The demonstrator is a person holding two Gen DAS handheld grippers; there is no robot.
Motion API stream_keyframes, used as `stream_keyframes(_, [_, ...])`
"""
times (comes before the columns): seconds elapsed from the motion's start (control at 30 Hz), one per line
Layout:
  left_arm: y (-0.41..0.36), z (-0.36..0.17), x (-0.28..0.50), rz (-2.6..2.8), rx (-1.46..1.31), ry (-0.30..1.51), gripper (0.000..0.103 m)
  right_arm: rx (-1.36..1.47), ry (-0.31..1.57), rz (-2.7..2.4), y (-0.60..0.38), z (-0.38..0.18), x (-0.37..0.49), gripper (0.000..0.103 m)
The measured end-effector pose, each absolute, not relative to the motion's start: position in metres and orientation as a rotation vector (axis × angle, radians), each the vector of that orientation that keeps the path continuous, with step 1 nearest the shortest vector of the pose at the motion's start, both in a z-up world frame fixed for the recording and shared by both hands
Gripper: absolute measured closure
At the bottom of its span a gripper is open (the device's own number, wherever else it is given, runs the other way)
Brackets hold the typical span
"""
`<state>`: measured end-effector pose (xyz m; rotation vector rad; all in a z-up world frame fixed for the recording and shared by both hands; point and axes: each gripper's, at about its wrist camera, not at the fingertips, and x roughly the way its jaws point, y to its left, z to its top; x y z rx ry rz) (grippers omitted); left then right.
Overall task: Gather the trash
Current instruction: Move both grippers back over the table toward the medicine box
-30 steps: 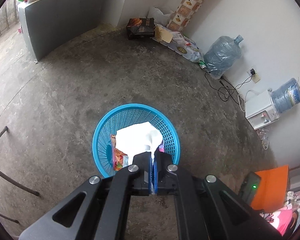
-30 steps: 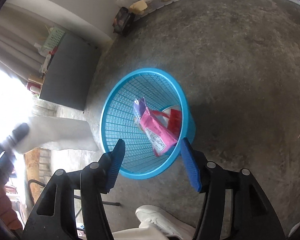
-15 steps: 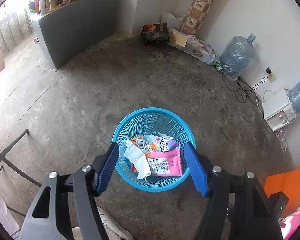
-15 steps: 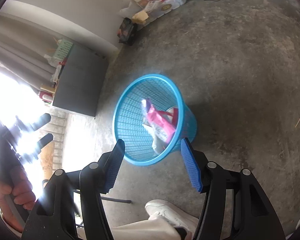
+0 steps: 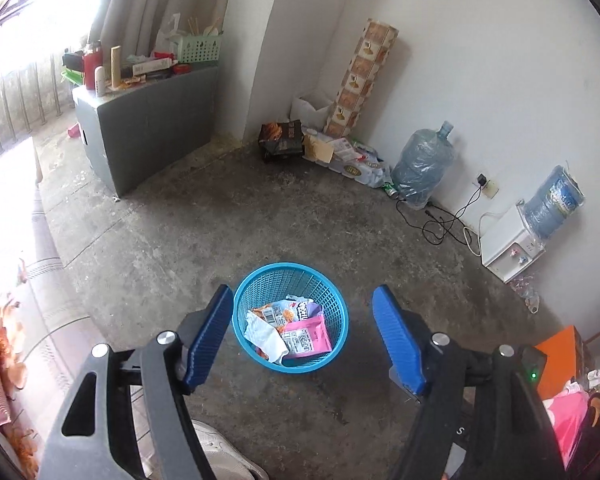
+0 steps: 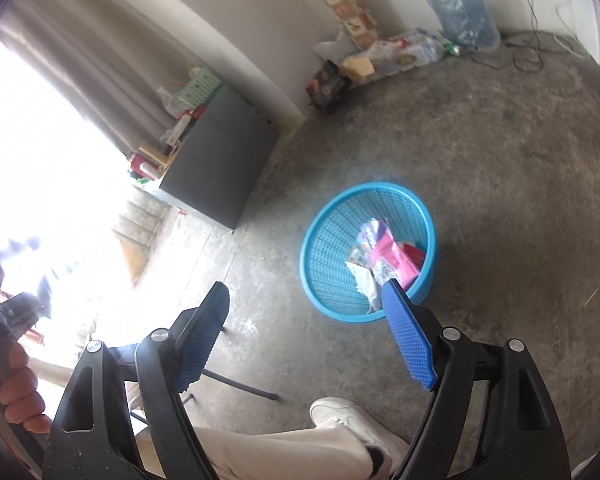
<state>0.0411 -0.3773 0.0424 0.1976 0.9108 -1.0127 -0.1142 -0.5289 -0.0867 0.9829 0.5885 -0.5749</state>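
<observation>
I am looking into a plain room in someone's home. The floor (image 5: 260,216) is bare grey concrete and the walls are white. At the upper left, a grey cabinet (image 5: 148,120) is piled with bottles and a green basket. At the right, big water jugs (image 5: 424,164) and a small white water machine (image 5: 508,248) sit by the wall.

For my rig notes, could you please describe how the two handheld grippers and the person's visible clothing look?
Both the left gripper and right gripper have black angular linkage arms with silver pivot bolts and slotted cut-outs, ending in flat blue ribbed pads. The person wears light cream trousers and white shoes.
</observation>
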Motion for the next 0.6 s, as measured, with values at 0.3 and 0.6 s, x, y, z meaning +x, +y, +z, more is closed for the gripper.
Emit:
stream_keyframes(0.3, [-0.242, 0.082, 0.043, -0.932, 0.125, 0.850, 0.027, 0.927, 0.612, -0.394, -0.489, -0.047, -0.085, 0.024])
stream_keyframes(0.6, [-0.079, 0.096, 0.052, -0.703, 0.014, 0.750, 0.023, 0.851, 0.677, -0.191, -0.439, -0.025, -0.043, 0.024])
